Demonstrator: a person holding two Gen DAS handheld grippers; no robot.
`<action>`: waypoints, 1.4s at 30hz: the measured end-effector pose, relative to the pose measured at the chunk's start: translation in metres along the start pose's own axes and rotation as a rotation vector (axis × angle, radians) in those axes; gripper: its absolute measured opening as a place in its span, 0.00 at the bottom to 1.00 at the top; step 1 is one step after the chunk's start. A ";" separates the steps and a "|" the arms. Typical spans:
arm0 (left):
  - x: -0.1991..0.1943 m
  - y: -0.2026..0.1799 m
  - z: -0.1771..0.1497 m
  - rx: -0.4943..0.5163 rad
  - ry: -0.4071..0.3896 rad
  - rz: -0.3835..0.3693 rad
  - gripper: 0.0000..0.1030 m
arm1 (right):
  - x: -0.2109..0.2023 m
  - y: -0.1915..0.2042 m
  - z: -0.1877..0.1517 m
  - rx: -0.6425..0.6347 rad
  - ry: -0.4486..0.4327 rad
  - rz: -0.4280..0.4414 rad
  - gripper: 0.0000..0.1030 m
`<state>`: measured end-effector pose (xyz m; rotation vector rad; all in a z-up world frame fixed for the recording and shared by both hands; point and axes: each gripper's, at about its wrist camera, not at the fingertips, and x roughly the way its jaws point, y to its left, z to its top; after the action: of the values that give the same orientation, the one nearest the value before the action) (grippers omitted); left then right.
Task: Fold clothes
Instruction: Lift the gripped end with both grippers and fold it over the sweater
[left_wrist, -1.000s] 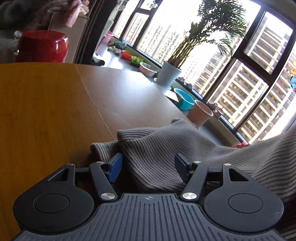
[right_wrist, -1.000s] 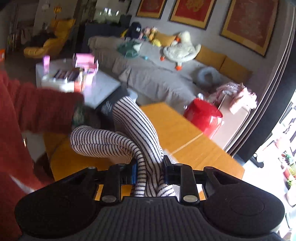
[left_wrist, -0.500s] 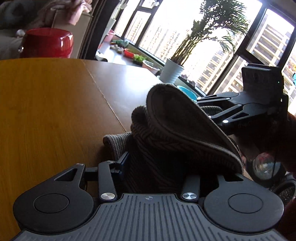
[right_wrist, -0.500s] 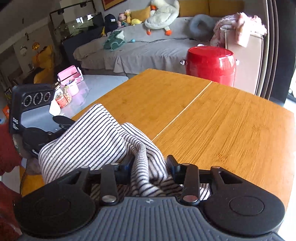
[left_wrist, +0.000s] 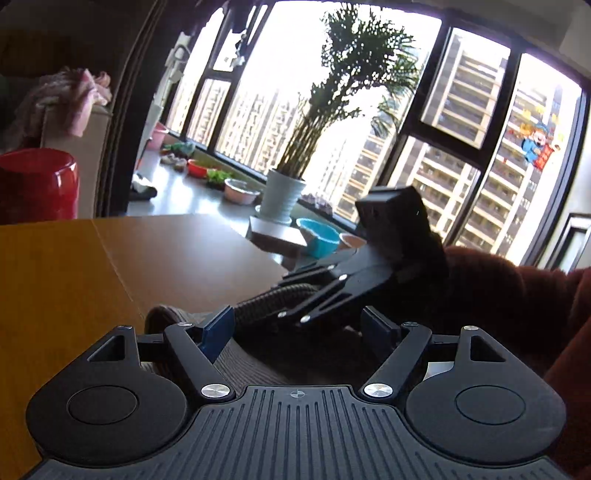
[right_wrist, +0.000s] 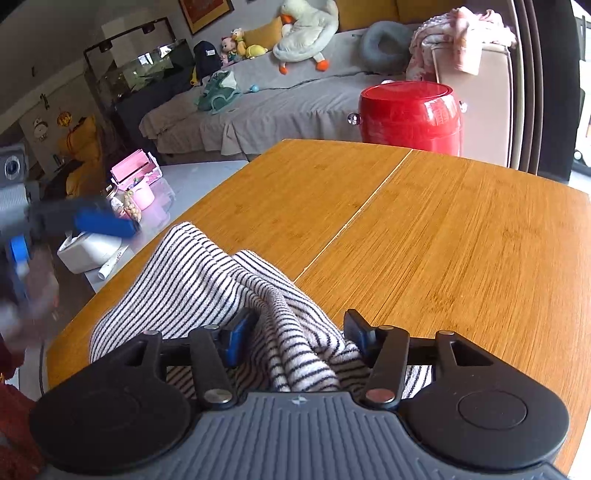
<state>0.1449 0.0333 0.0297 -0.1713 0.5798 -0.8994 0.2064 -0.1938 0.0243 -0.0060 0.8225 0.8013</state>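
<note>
A black-and-white striped knit garment (right_wrist: 207, 280) lies bunched on the wooden table (right_wrist: 443, 229); it looks dark and ribbed in the left wrist view (left_wrist: 255, 362). My left gripper (left_wrist: 299, 328) is open just above the garment, holding nothing. My right gripper (right_wrist: 299, 332) is open, its fingers either side of a raised fold of the cloth. The right gripper's body also shows in the left wrist view (left_wrist: 369, 266), low over the garment. The left gripper shows blurred at the left of the right wrist view (right_wrist: 85, 221).
A red drum stool (right_wrist: 410, 114) stands beyond the table's far edge. A grey sofa with toys (right_wrist: 277, 85) is behind it. A potted palm (left_wrist: 284, 192) and bowls (left_wrist: 317, 240) sit by the window. A low white table with pink items (right_wrist: 136, 184) is at left.
Both grippers have let go of the garment and opened. The left gripper has lifted and pulled back; the raised fold has dropped flat onto the table.
</note>
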 end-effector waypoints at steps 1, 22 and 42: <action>0.012 0.002 -0.006 -0.004 0.032 0.017 0.77 | -0.003 0.002 0.000 -0.007 -0.004 -0.010 0.51; 0.030 0.021 -0.028 -0.051 0.078 0.109 0.81 | -0.030 -0.012 -0.039 0.132 -0.217 -0.228 0.43; 0.067 0.033 -0.006 0.063 0.120 0.222 0.80 | -0.028 -0.002 -0.044 0.071 -0.205 -0.275 0.45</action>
<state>0.1964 0.0021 -0.0141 0.0049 0.6674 -0.7148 0.1678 -0.2257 0.0113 0.0253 0.6381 0.5037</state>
